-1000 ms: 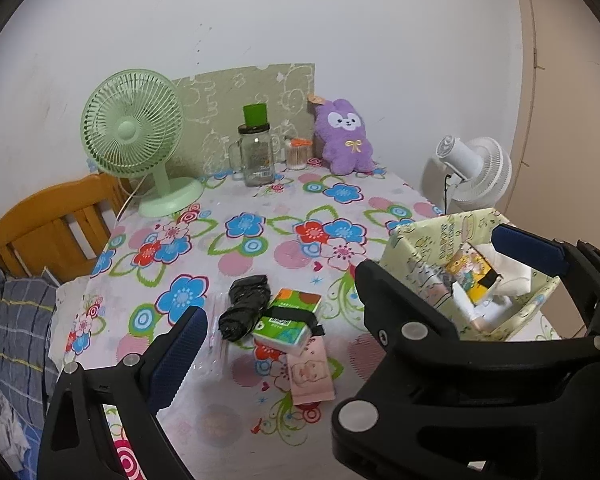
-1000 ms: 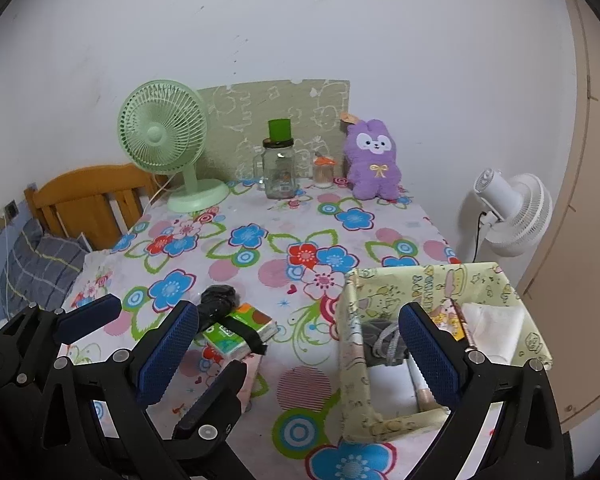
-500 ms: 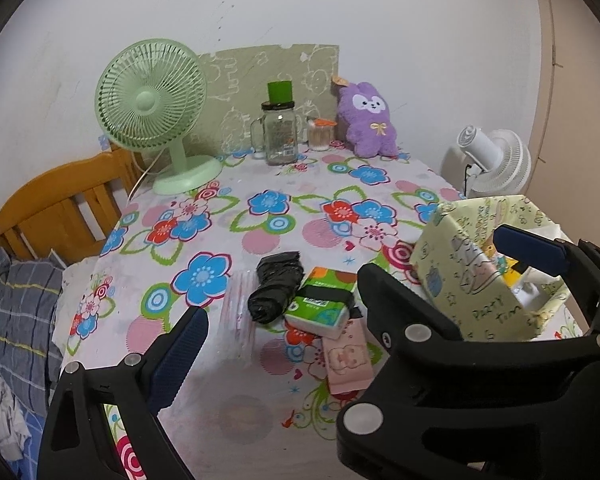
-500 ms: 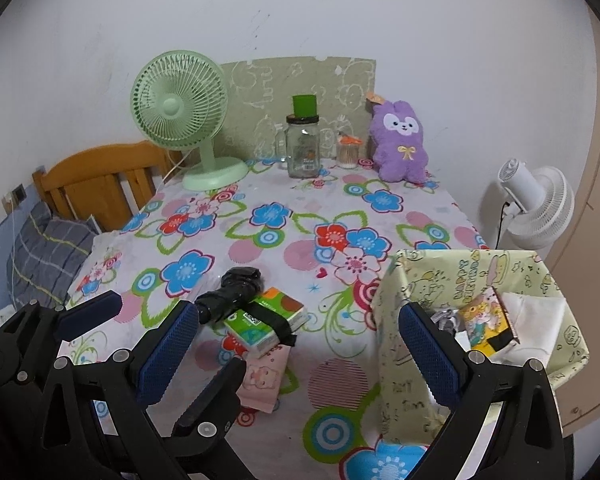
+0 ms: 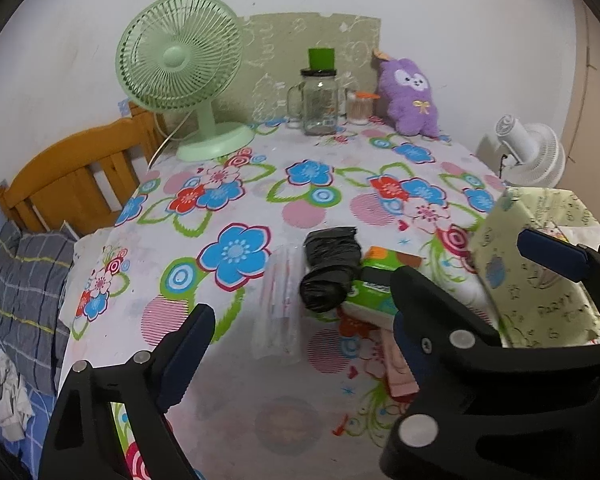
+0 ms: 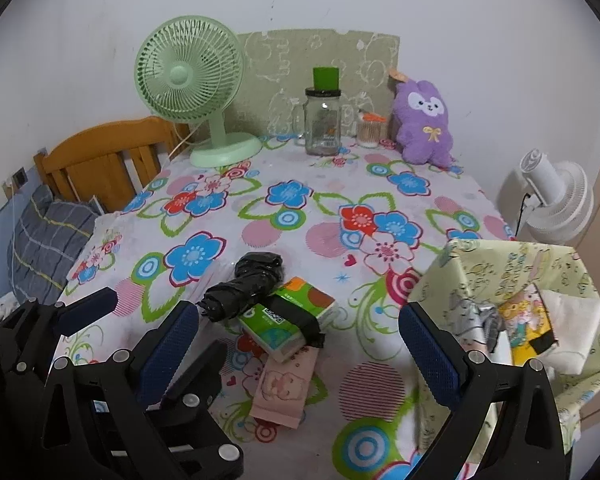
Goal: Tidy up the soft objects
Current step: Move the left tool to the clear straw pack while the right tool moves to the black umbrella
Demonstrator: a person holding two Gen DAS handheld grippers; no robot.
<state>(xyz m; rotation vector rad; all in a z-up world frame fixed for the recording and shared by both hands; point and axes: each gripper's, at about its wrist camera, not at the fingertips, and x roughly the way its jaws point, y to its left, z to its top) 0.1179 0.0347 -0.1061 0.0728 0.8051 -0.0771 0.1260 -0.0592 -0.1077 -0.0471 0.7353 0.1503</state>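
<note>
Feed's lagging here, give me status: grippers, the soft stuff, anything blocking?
Both grippers, left and right, open, empty. Black roll, green tissue pack, pink pack on table, beside fabric bin. Nothing blocking.

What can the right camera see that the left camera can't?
Only the right wrist view looks down into the box, showing the yellow packet and white tissues inside, and it shows the whole pink packet. Only the left wrist view clearly shows the clear sleeve beside the black roll. Both show the roll, the green tissue pack, the green fan, the jar and the purple plush.
</note>
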